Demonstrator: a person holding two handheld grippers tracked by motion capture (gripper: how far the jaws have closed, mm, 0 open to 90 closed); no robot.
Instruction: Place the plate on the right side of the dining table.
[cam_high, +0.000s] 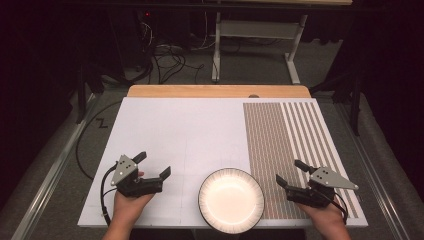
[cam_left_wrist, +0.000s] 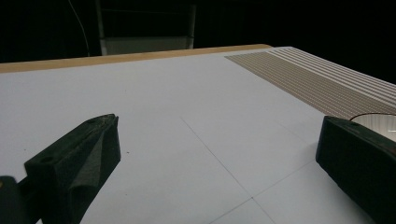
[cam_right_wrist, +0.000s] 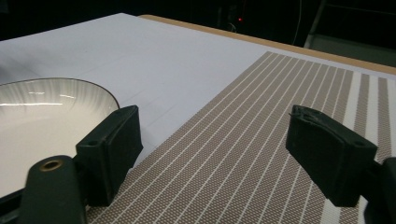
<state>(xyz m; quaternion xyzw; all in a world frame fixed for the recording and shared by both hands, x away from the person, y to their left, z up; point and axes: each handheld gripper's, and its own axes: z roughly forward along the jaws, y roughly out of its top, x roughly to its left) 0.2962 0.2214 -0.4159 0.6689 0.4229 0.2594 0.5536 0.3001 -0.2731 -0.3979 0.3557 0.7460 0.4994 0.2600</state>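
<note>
Low in the middle of the high view, I see the white bowl (cam_high: 231, 200) with its dark ribbed rim sitting on the white table board (cam_high: 180, 135), its right edge just over the left border of the striped placemat (cam_high: 292, 145). I find no brand, label or readable writing on anything.

At lower left of that view my left gripper (cam_high: 152, 165) rests in the person's left hand (cam_high: 129, 204), jaws spread with nothing between them, well left of the bowl. At lower right the right gripper (cam_high: 291, 172) sits in the right hand (cam_high: 325, 214) over the placemat, just beside the bowl; its jaws stand apart and pinch nothing.

From the left gripper view I get faint pencil grid lines on the board, barely visible from above, and a sliver of the bowl's rim (cam_left_wrist: 376, 120) at the right edge behind the right-hand jaw. From the right gripper view I get the woven texture of the mat (cam_right_wrist: 243, 154) and the bowl's glossy fluted inside (cam_right_wrist: 51, 116) at the left, close behind the left-hand jaw without touching it.

Only from above do I see the wooden table edge (cam_high: 215, 91), the cables on the floor (cam_high: 165, 60) and the white metal frame (cam_high: 260, 35) at the top.
</note>
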